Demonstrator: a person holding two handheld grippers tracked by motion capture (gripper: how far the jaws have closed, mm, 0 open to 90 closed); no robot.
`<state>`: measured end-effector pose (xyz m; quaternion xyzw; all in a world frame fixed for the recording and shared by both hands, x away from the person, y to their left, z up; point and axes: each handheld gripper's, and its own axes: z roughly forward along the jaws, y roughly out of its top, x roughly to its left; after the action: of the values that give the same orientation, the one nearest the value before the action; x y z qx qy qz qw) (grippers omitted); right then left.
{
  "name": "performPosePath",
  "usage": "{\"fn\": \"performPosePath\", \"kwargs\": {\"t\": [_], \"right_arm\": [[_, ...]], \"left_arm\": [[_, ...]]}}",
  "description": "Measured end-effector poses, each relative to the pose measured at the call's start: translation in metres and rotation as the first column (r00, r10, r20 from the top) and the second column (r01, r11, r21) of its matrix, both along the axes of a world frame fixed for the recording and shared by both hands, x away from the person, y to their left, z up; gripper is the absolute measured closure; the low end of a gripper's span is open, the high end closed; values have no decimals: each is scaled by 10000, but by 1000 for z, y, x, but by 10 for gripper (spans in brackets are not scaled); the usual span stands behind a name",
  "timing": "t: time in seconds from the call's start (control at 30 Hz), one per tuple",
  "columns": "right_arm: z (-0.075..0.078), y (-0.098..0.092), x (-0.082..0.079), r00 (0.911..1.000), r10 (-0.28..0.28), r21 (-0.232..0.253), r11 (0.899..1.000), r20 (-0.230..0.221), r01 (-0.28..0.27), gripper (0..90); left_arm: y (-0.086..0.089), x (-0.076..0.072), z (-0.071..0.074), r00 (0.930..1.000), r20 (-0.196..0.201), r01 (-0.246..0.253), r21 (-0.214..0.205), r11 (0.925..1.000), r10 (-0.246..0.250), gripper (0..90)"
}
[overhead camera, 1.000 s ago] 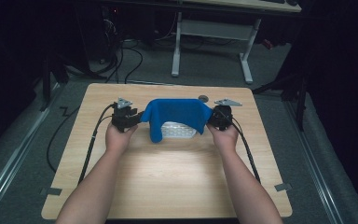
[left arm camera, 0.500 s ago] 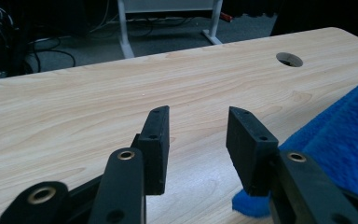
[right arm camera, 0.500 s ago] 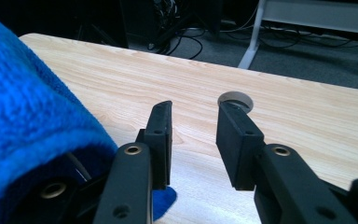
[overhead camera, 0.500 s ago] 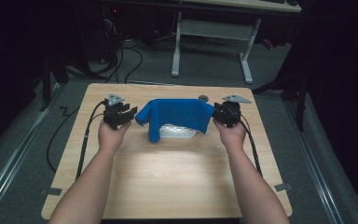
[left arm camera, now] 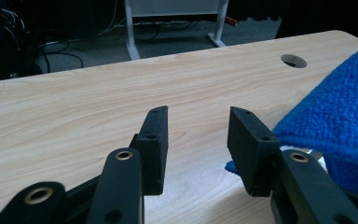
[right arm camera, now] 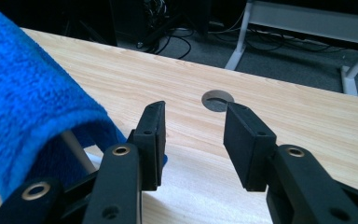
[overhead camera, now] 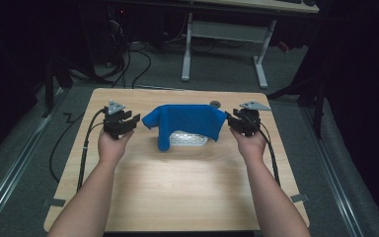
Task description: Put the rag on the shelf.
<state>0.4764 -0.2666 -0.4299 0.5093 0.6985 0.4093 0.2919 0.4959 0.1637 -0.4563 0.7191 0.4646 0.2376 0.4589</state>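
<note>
A blue cloth (overhead camera: 185, 122) lies draped over a clear ribbed container (overhead camera: 190, 139) at the middle back of the wooden table (overhead camera: 177, 192). My left gripper (overhead camera: 132, 122) hovers just off the cloth's left end, open and empty. Open and empty too, my right gripper (overhead camera: 230, 120) hovers off its right end. Both sets of jaws have just been opening with nothing between them. In the left gripper view the gripper (left arm camera: 198, 122) has the cloth (left arm camera: 335, 107) at its right. In the right gripper view the gripper (right arm camera: 193, 119) has the cloth (right arm camera: 23, 102) at its left.
A round cable hole (overhead camera: 215, 103) sits in the tabletop behind the cloth, and shows ahead of the jaws as the hole (right arm camera: 217, 100). Beyond the table stand a white desk frame (overhead camera: 187, 49) and floor cables (overhead camera: 128, 64). Bare wood stretches toward the person.
Both hands have drawn outward and slightly up, away from the cloth's ends. The jaws stand wider, and the cloth has settled over the container.
</note>
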Motion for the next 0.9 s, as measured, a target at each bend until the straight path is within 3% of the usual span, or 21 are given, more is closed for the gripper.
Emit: {"fn": "performPosePath", "kwargs": {"t": [0.27, 0.47, 0.8, 0.83, 0.9], "right_arm": [[1, -3, -12, 9998, 41, -51, 10000, 216, -40, 586], [-3, -2, -33, 9989, 76, -533, 9986, 473, -51, 566], [3, 3, -66, 9958, 594, -916, 9944, 690, -529, 528], [2, 6, -75, 9930, 692, -959, 9936, 953, -600, 525], [1, 10, -81, 9934, 837, -959, 9925, 781, -761, 512]], "left_arm": [[8, -10, -7, 9998, -100, -152, 23, 9999, 152, 569], [15, -24, -10, 9999, -56, -163, -37, 9999, 163, 553], [18, -61, -10, 9998, 170, 134, -122, 9998, -132, 533], [18, -65, -10, 9997, 179, 188, -98, 9998, -186, 531], [16, -79, -12, 9992, 214, 345, -117, 9993, -343, 522]]}}
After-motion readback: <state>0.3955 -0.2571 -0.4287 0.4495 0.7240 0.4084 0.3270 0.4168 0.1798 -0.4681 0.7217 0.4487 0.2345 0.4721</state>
